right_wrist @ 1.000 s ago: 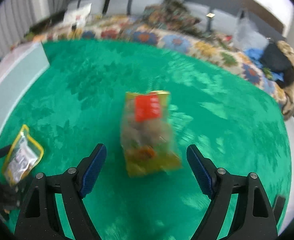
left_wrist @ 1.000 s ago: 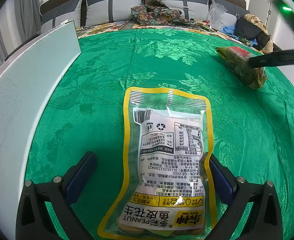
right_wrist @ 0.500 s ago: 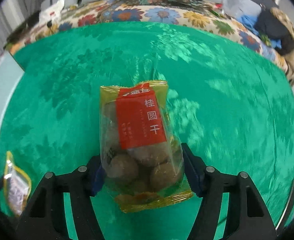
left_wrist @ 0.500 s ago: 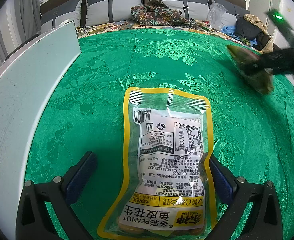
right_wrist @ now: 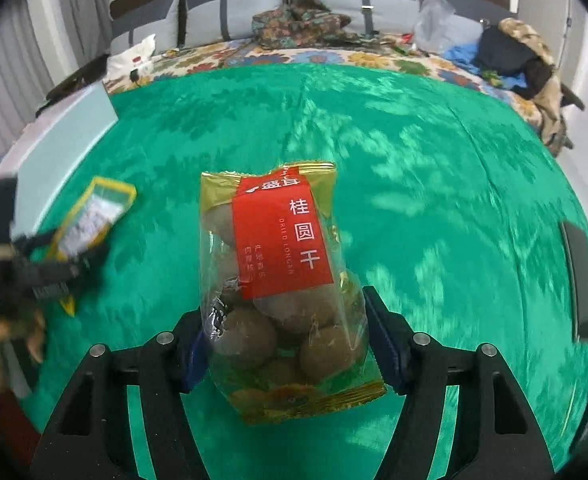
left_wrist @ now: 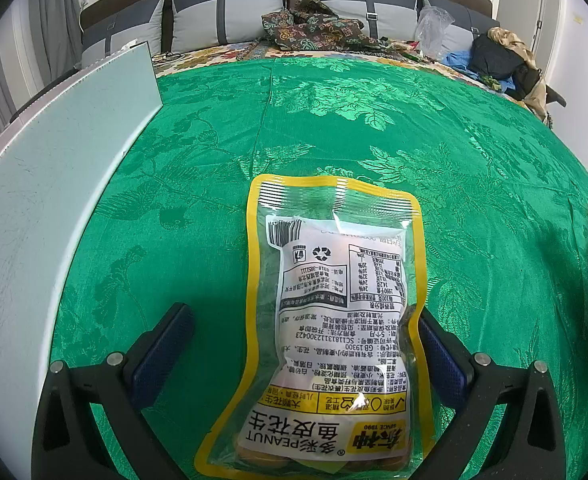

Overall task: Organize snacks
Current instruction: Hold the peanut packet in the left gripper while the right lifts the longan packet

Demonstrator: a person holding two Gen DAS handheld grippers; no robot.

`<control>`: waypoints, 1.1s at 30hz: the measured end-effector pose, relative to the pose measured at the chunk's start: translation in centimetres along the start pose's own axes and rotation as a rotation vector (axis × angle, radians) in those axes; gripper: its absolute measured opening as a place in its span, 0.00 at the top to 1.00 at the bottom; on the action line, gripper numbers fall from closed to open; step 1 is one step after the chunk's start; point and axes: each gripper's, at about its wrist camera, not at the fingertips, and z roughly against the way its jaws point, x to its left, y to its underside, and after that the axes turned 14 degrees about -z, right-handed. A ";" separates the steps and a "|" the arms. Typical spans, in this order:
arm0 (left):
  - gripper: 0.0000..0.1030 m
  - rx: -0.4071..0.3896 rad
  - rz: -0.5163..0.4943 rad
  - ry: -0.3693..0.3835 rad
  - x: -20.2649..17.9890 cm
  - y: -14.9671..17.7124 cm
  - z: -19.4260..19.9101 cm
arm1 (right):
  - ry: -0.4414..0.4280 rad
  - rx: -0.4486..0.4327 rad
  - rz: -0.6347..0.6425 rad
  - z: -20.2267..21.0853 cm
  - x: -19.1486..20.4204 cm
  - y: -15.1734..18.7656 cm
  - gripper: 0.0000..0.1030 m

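Between the right hand-held gripper (right_wrist: 285, 344) pads, opening, sits the longan bag (right_wrist: 281, 292), bottom cut off; left hand-held gripper (left_wrist: 306, 352) released, peanut bag's (left_wrist: 334, 328) bottom edge hidden.

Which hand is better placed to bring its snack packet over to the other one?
Right, probably. The right hand-held gripper grips the dried longan packet, though its jaws are opening; the left hand-held gripper stands open around the peanut packet, one pad clear.
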 end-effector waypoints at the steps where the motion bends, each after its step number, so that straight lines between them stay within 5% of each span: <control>1: 0.00 0.000 0.000 0.000 0.0 0.0 0.0 | 0.019 -0.002 0.010 -0.7 0.0 0.6 0.30; 9: 0.00 0.000 0.000 0.000 0.0 0.0 0.0 | 0.045 -0.051 -0.006 -2.7 -1.2 2.4 0.16; 33: 0.00 0.001 0.000 0.000 0.1 0.0 0.0 | 0.047 -0.051 -0.012 -2.7 -1.4 2.2 0.14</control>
